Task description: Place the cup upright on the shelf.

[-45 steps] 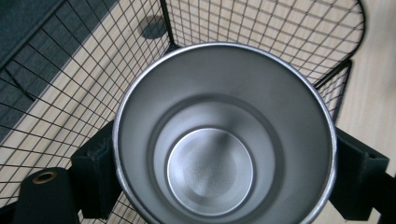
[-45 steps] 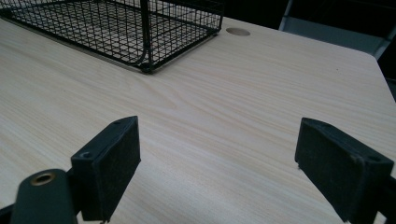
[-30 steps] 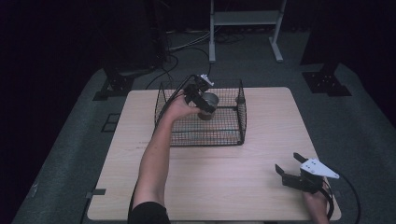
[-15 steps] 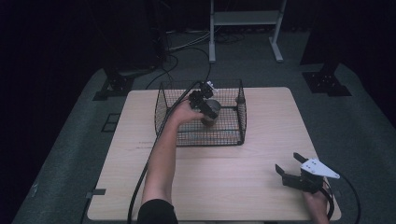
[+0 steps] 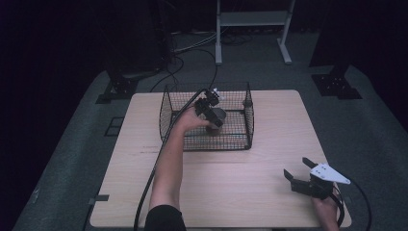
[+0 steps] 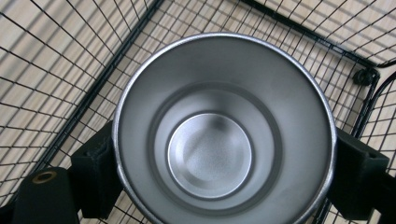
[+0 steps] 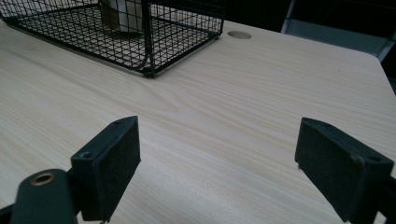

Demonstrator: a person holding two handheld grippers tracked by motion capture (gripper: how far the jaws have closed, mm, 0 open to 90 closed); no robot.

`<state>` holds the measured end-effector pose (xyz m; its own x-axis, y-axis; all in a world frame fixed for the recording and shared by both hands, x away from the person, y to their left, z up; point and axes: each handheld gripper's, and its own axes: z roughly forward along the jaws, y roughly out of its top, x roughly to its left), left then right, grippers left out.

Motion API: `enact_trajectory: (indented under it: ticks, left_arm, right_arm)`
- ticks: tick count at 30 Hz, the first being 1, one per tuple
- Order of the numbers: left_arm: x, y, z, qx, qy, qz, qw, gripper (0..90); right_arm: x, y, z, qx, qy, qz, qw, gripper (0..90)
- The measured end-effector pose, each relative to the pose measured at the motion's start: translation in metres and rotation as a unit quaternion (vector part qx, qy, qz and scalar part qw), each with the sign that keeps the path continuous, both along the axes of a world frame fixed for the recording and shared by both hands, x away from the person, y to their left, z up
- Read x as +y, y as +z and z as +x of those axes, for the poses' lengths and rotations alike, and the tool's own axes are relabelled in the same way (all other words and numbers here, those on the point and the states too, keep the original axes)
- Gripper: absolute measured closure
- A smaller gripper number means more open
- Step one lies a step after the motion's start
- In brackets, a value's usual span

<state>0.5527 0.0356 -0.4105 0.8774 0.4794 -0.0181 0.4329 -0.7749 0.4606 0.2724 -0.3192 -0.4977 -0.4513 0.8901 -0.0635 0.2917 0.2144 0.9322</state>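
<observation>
Inside the wire basket (image 5: 250,118), at twelve o'clock on the table (image 5: 250,187), the steel cup (image 6: 224,130) is clamped upright by the left tongs (image 5: 211,108), ready for lifting; the right tongs (image 5: 300,174) are parted, idle at five o'clock

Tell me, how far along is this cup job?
Done: the left hand-held gripper has clamped the metal cup. In hand: it holds the cup inside the wire basket. Left: releasing it or lifting it out; which, I can't tell. The right hand-held gripper waits open.

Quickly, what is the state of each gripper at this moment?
Left gripper: shut on the metal cup, inside the wire basket.
Right gripper: open, holding nothing, above the wooden table.
</observation>
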Motion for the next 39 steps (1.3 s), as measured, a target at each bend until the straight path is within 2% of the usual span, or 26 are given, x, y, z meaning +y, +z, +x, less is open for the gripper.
enact_trajectory:
  ticks: [2,5,11,14,24,27,32,36,39]
  left_arm:
    - [0.0,-0.001,0.0,0.001,0.001,-0.001,1.0,13.7]
    - [-0.001,-0.002,-0.002,-0.004,-0.004,0.017,0.9998,13.6]
    - [0.002,-0.002,-0.003,-0.002,-0.003,0.02,0.9998,13.5]
    - [0.005,-0.004,-0.004,-0.003,0.002,0.01,0.9999,13.5]
    - [0.006,-0.002,-0.005,-0.004,0.005,0.002,1.0,11.8]
    - [0.007,0.001,-0.006,-0.007,0.003,-0.008,0.9999,9.9]
    - [0.008,0.006,-0.008,-0.014,0.004,-0.007,0.9999,4.8]
    - [0.01,0.012,-0.01,-0.016,0.01,-0.024,0.9995,3.5]
    - [0.01,0.015,-0.012,-0.021,0.006,-0.017,0.9996,3.5]
  right_arm:
    - [0.0,0.0,0.0,0.0,0.0,0.0,1.0,13.4]
    - [0.001,0.0,0.0,-0.001,0.001,-0.001,1.0,13.5]
    - [0.0,0.0,0.0,-0.001,0.0,-0.001,1.0,13.4]
    - [0.001,0.0,0.0,-0.001,0.001,-0.003,1.0,13.5]
    - [0.001,0.0,0.0,-0.003,0.004,-0.005,1.0,13.5]
    - [0.001,0.0,0.001,-0.002,0.002,-0.004,1.0,13.5]
    - [0.003,0.0,0.001,-0.003,0.006,-0.008,0.9999,13.4]
    - [0.003,0.0,0.001,0.0,0.003,-0.008,1.0,13.4]
    - [0.003,0.0,0.001,0.0,0.002,-0.008,1.0,13.5]
